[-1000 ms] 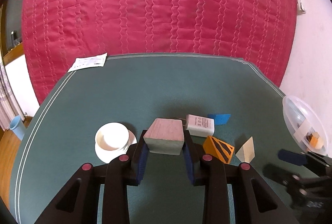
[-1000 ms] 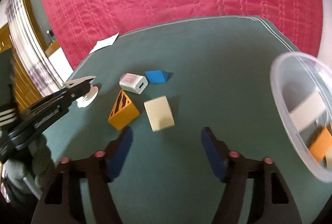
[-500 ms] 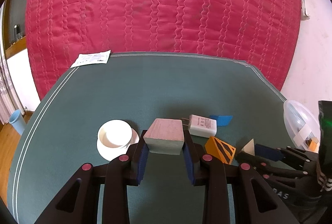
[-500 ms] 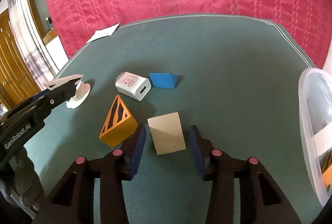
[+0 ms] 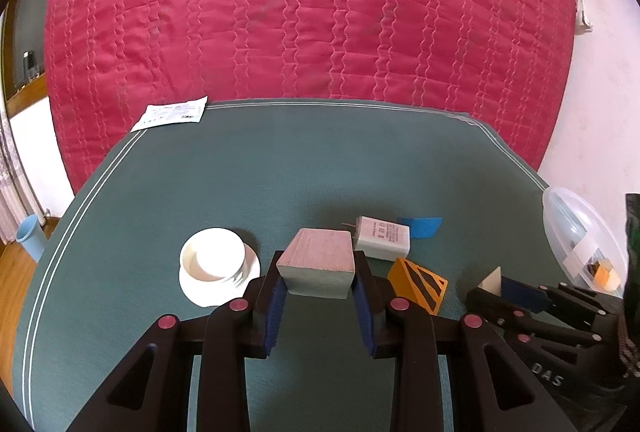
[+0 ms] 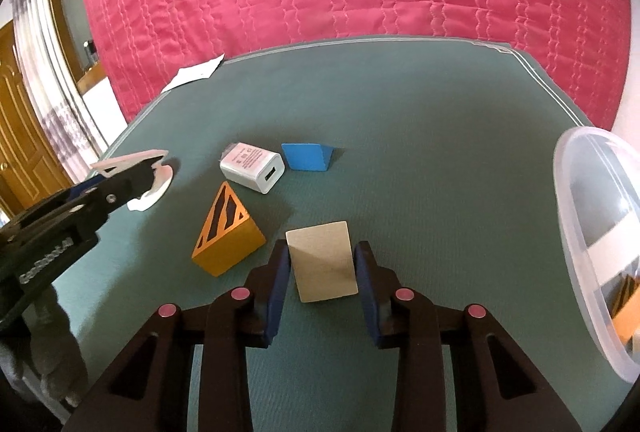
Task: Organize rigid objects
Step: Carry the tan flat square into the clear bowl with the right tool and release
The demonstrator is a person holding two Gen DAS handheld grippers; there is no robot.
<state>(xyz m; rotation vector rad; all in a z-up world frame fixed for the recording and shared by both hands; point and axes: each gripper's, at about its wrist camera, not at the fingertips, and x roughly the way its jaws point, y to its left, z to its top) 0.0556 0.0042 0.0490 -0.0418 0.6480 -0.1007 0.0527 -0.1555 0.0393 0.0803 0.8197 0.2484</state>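
My left gripper (image 5: 318, 280) is shut on a pale pink wooden block (image 5: 318, 266) and holds it above the green mat. My right gripper (image 6: 322, 268) has closed on a beige wooden wedge (image 6: 323, 266) that rests on the mat; its pads touch both sides. An orange striped wedge (image 6: 226, 232) lies just left of it. A white charger (image 6: 252, 167) and a blue wedge (image 6: 306, 156) lie farther back. The clear plastic bin (image 6: 592, 224) at the right edge holds several blocks. In the left wrist view the right gripper (image 5: 494, 284) shows at lower right.
A white cup on a saucer (image 5: 214, 264) stands left of the held block. A paper packet (image 5: 172, 112) lies at the mat's far left corner. A red quilted bed (image 5: 304, 12) rises behind the mat (image 5: 280, 160). A blue cup (image 5: 30, 236) stands on the floor at left.
My right gripper moved forward to the beige wedge and closed on it. My left gripper stayed shut on the pink block, nearly still.
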